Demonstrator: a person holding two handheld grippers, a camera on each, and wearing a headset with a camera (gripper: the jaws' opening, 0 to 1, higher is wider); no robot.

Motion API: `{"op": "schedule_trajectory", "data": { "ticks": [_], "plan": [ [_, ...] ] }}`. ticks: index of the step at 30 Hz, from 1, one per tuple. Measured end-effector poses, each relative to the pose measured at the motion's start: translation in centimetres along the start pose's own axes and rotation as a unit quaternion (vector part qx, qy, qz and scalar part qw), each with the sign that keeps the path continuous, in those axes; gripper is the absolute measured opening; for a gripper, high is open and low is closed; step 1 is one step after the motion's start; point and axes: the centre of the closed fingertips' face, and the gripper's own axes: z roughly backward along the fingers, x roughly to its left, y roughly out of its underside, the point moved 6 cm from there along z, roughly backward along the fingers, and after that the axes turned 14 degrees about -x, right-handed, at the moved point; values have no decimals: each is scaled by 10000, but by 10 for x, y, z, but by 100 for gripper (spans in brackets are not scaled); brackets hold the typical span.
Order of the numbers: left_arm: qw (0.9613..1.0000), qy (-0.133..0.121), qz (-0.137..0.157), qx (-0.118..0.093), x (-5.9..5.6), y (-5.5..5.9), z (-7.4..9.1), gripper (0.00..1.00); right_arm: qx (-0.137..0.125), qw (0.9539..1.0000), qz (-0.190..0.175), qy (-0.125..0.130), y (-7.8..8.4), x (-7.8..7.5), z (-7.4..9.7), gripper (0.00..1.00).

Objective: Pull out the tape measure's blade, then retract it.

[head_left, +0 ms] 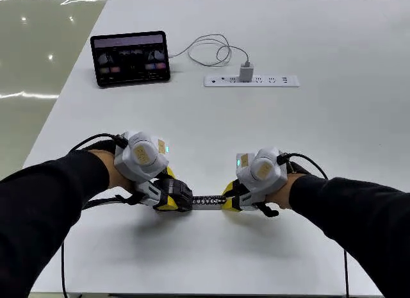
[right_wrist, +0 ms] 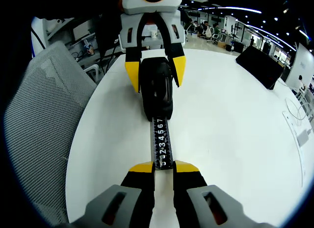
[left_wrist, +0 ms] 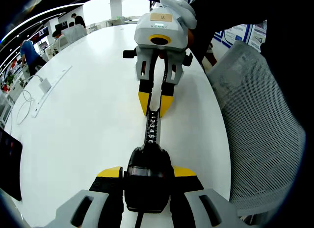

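The tape measure, a black case with yellow trim, lies on the white table close to the near edge, in front of the person. The left tool has its yellow-tipped jaws pressed against the two sides of the tape measure and pinches it. In the left gripper view the case sits squarely between those jaws, low in the middle.

A short length of the blade is drawn out of the tape measure toward the person's right and runs flat just above the table. The numerals one to seven can be read along it in the right gripper view. The right tool is closed on the free end of the blade, with a jaw tip on either edge of it and only a narrow gap between them. The two tools face each other, near but apart, and the blade bridges the space between them.

Both of the person's forearms are in dark sleeves and come in from the near side of the tape measure.

Well beyond the tape measure, on the person's left, a tablet stands propped with its screen lit. Beyond the tape measure and a little to the right lies a white power strip with a charger plugged in. A looped cable runs from the charger to the tablet. On the person's side of the tape measure, a grey mesh chair stands off the table.
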Motion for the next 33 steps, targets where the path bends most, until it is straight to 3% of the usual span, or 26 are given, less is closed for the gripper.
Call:
{"op": "schedule_trajectory", "data": {
  "ticks": [14,33],
  "plan": [
    [9999,-103,-26,-75,-1,1,0,32,70,10000,-61,36,2,0,3,8],
    [10000,-55,-38,-68,-4,0,1,33,56,10000,-30,76,7,1,8,8]
  ]
}}
